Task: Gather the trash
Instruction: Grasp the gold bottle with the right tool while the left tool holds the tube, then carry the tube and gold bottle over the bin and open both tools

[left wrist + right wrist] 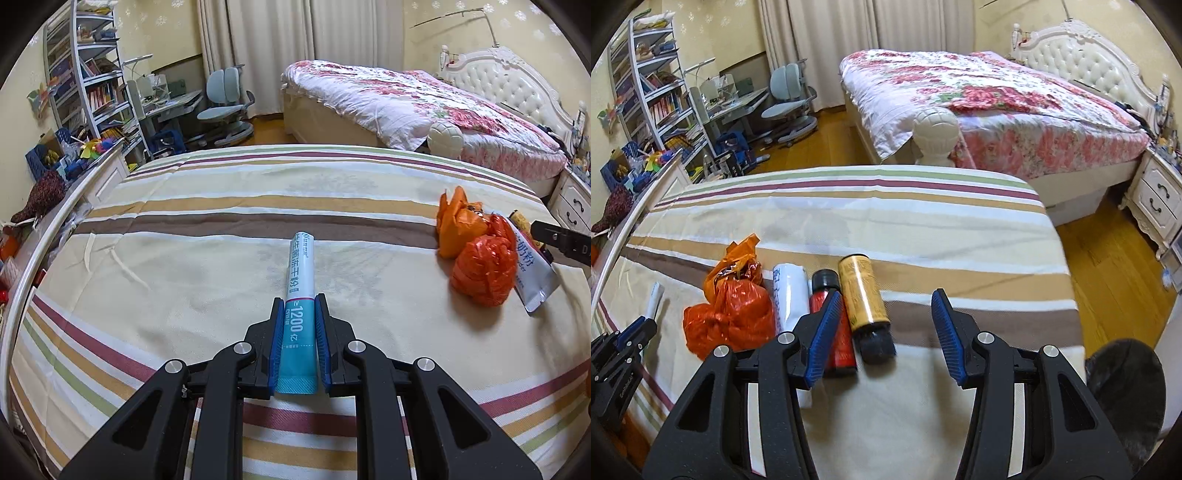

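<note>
— Trash on the striped bed (pixel 923 229): where does it lie?

— Left tool (pixel 298 306) is clenched on a teal-and-white sachet (pixel 300 295), which points toward twelve o'clock. An orange bag (pixel 476 258) sits at two o'clock, a white pouch (pixel 535 280) just beside it.

— And the right tool (pixel 886 310)?

— Released, jaws wide apart. At eleven o'clock lie a gold tube (pixel 864 295), a red tube (pixel 831 314) touching it, and the pouch (pixel 790 295) beside the bag (pixel 731 314).
</note>
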The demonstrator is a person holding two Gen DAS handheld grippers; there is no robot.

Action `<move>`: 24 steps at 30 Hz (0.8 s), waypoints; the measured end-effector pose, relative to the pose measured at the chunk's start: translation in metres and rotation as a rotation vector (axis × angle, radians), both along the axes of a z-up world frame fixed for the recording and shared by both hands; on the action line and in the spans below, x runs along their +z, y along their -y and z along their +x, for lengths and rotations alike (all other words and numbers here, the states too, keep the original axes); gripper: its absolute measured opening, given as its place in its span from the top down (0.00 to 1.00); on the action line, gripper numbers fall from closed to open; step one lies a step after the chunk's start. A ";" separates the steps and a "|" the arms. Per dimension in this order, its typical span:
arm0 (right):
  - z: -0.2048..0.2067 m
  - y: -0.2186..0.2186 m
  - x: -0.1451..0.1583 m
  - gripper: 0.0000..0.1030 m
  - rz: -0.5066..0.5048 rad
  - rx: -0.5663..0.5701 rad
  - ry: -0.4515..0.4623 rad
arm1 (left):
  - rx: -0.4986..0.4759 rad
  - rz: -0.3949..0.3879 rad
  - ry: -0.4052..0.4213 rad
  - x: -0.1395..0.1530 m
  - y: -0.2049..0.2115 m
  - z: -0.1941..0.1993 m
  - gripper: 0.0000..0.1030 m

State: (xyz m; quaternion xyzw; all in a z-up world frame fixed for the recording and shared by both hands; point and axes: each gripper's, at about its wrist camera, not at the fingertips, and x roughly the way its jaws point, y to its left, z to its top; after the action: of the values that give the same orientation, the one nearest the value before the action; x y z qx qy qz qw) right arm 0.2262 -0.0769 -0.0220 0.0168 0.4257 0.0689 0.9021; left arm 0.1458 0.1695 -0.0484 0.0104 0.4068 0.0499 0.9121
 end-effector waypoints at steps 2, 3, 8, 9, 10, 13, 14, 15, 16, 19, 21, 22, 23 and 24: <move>0.005 -0.005 -0.004 0.62 -0.019 0.007 -0.015 | 0.004 -0.014 -0.012 -0.002 -0.003 0.003 0.83; 0.008 -0.006 -0.007 0.65 -0.018 0.009 -0.027 | 0.005 -0.016 -0.014 -0.003 -0.003 0.003 0.83; 0.008 -0.009 -0.015 0.75 -0.037 0.006 -0.034 | 0.001 -0.023 -0.023 -0.005 -0.002 0.004 0.83; 0.006 -0.009 -0.015 0.77 -0.048 0.009 -0.030 | 0.000 -0.024 -0.025 -0.005 -0.002 0.004 0.83; 0.003 -0.009 -0.015 0.77 -0.056 0.010 -0.023 | -0.001 -0.025 -0.026 -0.005 -0.002 0.005 0.83; -0.008 -0.008 -0.015 0.77 -0.055 0.007 -0.012 | -0.007 -0.022 -0.024 -0.006 -0.002 0.004 0.83; -0.011 -0.006 -0.015 0.77 -0.051 0.005 -0.013 | -0.010 -0.020 -0.022 -0.005 -0.002 0.004 0.83; -0.016 -0.005 -0.016 0.77 -0.049 0.002 -0.012 | -0.013 -0.019 -0.020 -0.005 -0.002 0.004 0.83; -0.022 -0.004 -0.015 0.77 -0.048 0.001 -0.010 | -0.015 -0.019 -0.018 -0.004 -0.001 0.003 0.83; -0.036 -0.002 -0.015 0.77 -0.045 0.003 -0.010 | -0.023 -0.023 -0.009 -0.002 0.000 0.001 0.83; -0.045 0.000 -0.014 0.77 -0.036 0.004 -0.011 | -0.030 -0.027 -0.006 -0.001 0.002 -0.001 0.83; -0.051 0.002 -0.014 0.77 -0.033 0.004 -0.010 | -0.035 -0.031 -0.004 -0.001 0.003 -0.002 0.83; -0.057 0.003 -0.013 0.77 -0.033 0.003 -0.010 | -0.041 -0.036 -0.002 0.000 0.005 -0.004 0.83; -0.061 0.005 -0.013 0.77 -0.032 0.004 -0.009 | -0.046 -0.039 0.000 0.000 0.006 -0.006 0.83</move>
State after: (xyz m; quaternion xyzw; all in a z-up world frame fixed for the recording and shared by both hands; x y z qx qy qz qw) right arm 0.1651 -0.0818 -0.0351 0.0019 0.4309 0.0638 0.9001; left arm 0.1401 0.1630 -0.0479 0.0019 0.4072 0.0211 0.9131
